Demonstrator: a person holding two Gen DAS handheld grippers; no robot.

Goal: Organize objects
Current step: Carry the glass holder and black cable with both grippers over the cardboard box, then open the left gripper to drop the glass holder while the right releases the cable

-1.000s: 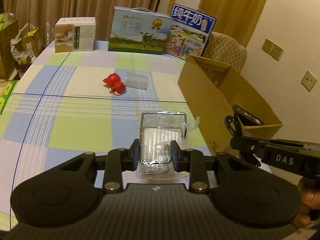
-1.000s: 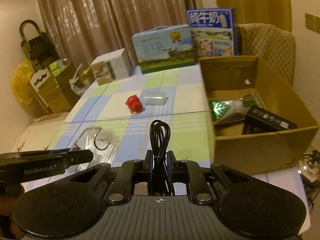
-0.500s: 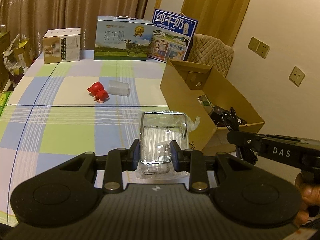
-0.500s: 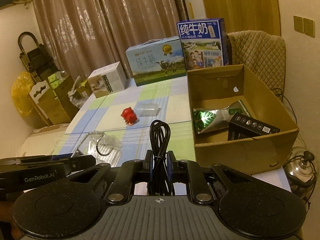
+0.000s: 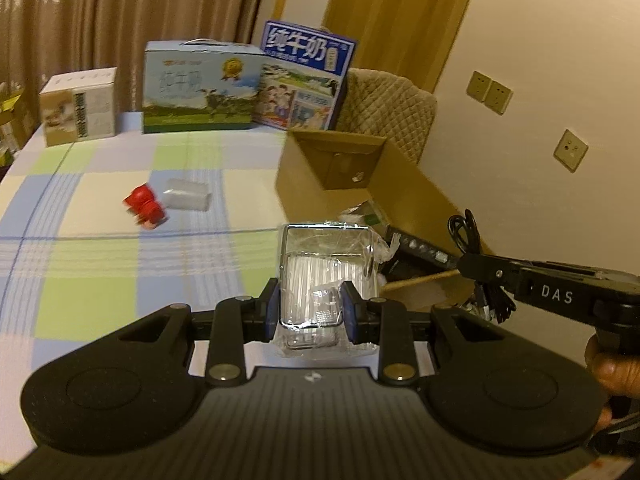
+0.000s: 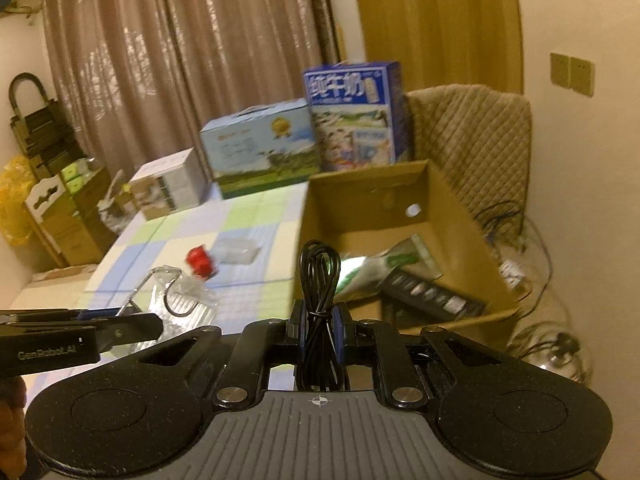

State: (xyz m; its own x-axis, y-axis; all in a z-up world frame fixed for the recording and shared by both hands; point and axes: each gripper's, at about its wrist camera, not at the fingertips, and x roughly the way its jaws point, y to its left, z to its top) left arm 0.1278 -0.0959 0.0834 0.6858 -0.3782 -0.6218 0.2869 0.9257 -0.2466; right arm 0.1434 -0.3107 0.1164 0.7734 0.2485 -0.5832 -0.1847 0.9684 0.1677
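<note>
I've got the plastic-wrapped wire rack (image 5: 326,276) pinched in my left tool (image 5: 313,312), jaws closed on its near end w/ both pads pressing the wrap; it's held up off the checked worktop (image 5: 100,248), its far end poking toward the cardboard box (image 5: 404,184). My right tool (image 6: 320,334) has its jaws clamped nearly together on a coiled black cable (image 6: 320,280), loops standing upright above the pads, lined up in front of the box's near-left corner in the right wrist view. From the left cam I see the right tool (image 5: 484,268) out to the right w/ the cable (image 5: 466,232) hanging by the box's near end. Inside the box (image 6: 460,216): a green-and-white pouch (image 6: 384,264) and a flat black box (image 6: 432,294), touching each other near the front wall. Further out on the worktop, a red toy (image 5: 145,206) sits just beside a small clear plastic case (image 5: 188,195), both well apart from the tools. Along the far edge: a white carton (image 5: 80,108), a blue-green milk carton w/ handle (image 5: 202,88) and a blue milk box (image 5: 306,76) upright next to it. Quilted chair (image 6: 472,136) behind the box; curtains (image 6: 180,60) at the back.
</note>
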